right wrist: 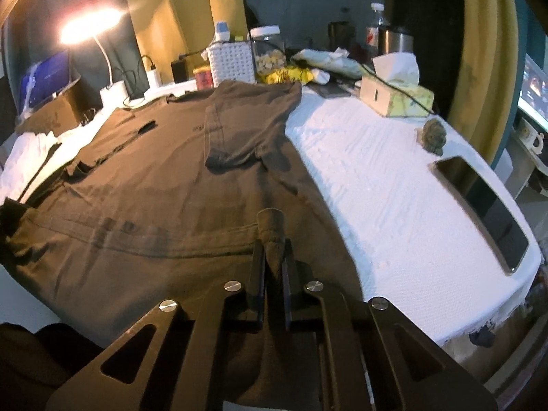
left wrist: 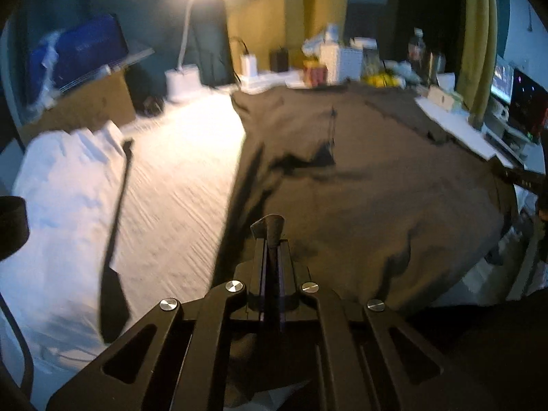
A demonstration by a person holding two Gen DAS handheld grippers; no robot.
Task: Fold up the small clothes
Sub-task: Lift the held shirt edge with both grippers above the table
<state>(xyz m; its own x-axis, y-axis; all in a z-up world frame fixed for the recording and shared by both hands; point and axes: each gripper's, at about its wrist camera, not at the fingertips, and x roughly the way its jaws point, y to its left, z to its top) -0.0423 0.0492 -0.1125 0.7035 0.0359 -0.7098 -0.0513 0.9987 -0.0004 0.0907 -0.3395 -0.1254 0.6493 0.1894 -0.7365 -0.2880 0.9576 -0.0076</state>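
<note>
both corners pinched, fold not yet made

the dark brown garment lies spread across the white-covered desk, reaching from the near edge back toward the clutter at the far side. the left gripper is clamped on a bunched corner of the cloth, a tuft poking up between its jaws; the right gripper is likewise closed on a near-edge corner of the same garment.

risks, as i judge them: each hold is only a small pinch of fabric, so a fast lift could pull a corner free and leave the fold lopsided. if the two grippers travel unevenly, the hem will skew and the wrinkles already visible mid-cloth will get trapped. carrying the edge far forward could sweep it into the tissue box, the white basket or the jar (the far hem already sits right beside them). the phone near the desk's right edge could be nudged off by a wide swing.
</note>
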